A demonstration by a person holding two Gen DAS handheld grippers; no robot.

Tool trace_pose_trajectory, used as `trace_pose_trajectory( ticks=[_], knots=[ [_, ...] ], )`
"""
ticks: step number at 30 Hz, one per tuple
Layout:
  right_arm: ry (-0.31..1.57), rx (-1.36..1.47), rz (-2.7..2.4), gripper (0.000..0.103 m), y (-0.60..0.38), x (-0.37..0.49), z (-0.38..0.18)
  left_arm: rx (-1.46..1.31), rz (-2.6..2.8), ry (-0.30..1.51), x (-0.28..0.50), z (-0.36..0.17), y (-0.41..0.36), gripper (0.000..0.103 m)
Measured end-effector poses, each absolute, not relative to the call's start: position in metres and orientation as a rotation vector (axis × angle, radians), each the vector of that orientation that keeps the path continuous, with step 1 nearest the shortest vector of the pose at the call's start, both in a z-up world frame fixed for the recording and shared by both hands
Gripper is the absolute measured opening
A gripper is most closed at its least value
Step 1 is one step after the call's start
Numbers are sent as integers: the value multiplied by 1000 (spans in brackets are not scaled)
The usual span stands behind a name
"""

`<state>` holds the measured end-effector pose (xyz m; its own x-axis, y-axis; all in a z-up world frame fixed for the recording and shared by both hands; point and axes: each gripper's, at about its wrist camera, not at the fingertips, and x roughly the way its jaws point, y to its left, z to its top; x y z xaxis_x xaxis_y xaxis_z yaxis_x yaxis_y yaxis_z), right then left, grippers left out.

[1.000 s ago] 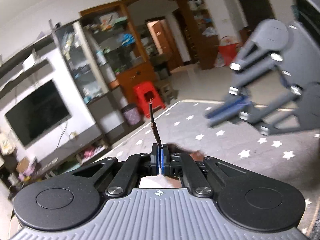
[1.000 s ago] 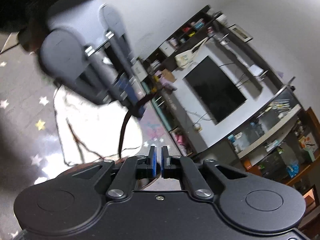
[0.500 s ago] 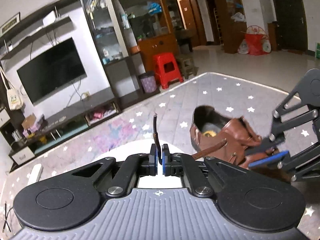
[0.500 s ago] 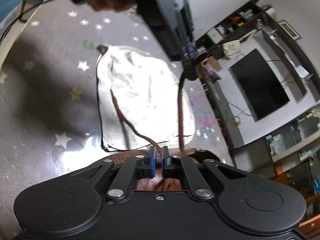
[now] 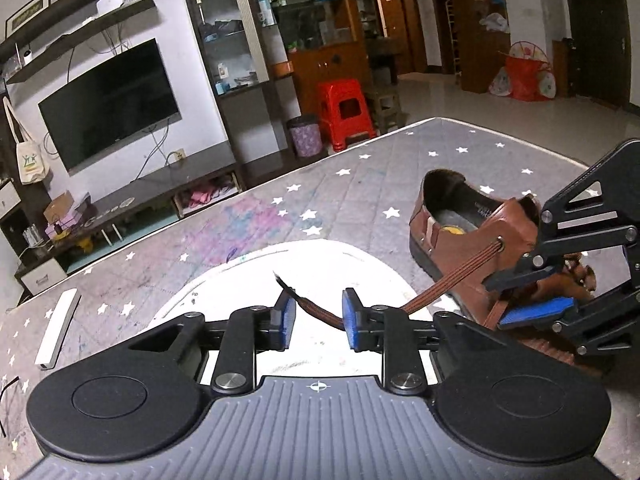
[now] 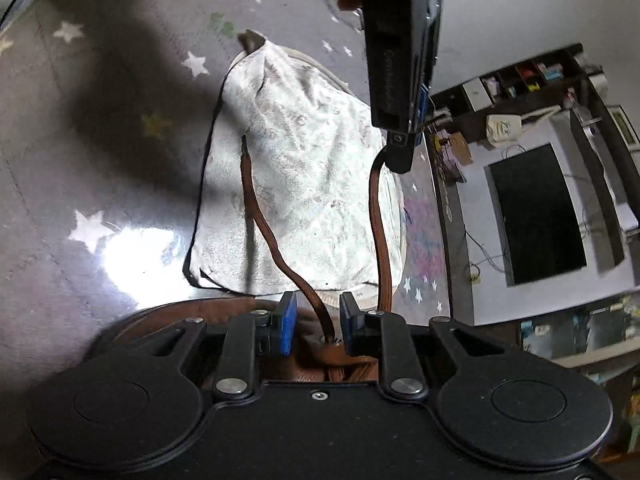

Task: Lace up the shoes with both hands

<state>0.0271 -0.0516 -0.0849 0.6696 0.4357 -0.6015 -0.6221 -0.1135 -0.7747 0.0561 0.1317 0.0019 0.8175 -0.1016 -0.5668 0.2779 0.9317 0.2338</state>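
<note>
A brown leather shoe (image 5: 472, 236) lies on its side on the star-patterned mat, to the right in the left wrist view. A brown lace (image 5: 448, 284) runs from its eyelet to my left gripper (image 5: 316, 318), which is open with the lace end loose between the blue pads. My right gripper (image 6: 314, 328) is open right over the shoe's eyelets, with a second lace (image 6: 272, 236) passing between its pads and trailing over the white cloth. The right gripper also shows in the left wrist view (image 5: 536, 312), against the shoe.
A white cloth (image 6: 304, 184) lies on the mat (image 5: 360, 184) under the laces. A white remote-like bar (image 5: 56, 332) lies at the mat's left. Beyond the mat edge are a TV (image 5: 108, 100), shelves and a red stool (image 5: 346, 112).
My left gripper has opened and released the lace end it was pinching. My right gripper has opened too and come down close over the shoe. The left gripper has lowered toward the cloth.
</note>
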Motion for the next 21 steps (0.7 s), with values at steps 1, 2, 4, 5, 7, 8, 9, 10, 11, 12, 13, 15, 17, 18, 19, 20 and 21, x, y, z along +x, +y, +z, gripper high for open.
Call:
trace_pose_trajectory(
  ticks=[1,2,4,5,7,8,9,10,11,12,13,15,17,18,19,20,21],
  knots=[
    [161,-1434,903,24,-50,28,-87,317,-200,580,55,1,132,35],
    [159,-1435,902,24,-48,28,-89,317,-195,581,56,1,132,35],
    [164,-1429,903,20,-46,30,-91,316,-186,581,56,1,134,37],
    [164,-1427,901,19,-45,30,-93,314,-176,580,53,2,136,39],
    [154,-1418,893,12,-42,31,-95,309,-163,578,49,3,139,41],
    [146,-1412,889,10,-41,31,-96,305,-157,576,44,4,141,42],
    [139,-1392,884,10,-40,31,-95,300,-152,574,39,5,143,42],
    [134,-1367,878,6,-39,31,-93,297,-146,572,34,5,145,43],
    [128,-1342,872,4,-38,31,-91,301,-144,573,30,6,146,44],
    [122,-1317,866,4,-37,31,-89,304,-141,574,25,6,147,45],
    [118,-1298,863,3,-37,30,-86,307,-141,574,23,6,147,45],
    [106,-1254,858,3,-37,27,-79,320,-140,577,11,6,146,46],
    [84,-1190,847,3,-38,22,-67,328,-148,579,4,5,143,46],
    [78,-1167,842,3,-39,20,-62,329,-155,580,2,4,140,47],
    [71,-1144,837,3,-40,18,-56,331,-162,580,0,4,137,47],
    [66,-1123,829,3,-42,16,-51,332,-168,581,-2,3,134,47],
    [61,-1103,821,3,-44,15,-46,334,-175,582,-4,2,131,48]
  ],
)
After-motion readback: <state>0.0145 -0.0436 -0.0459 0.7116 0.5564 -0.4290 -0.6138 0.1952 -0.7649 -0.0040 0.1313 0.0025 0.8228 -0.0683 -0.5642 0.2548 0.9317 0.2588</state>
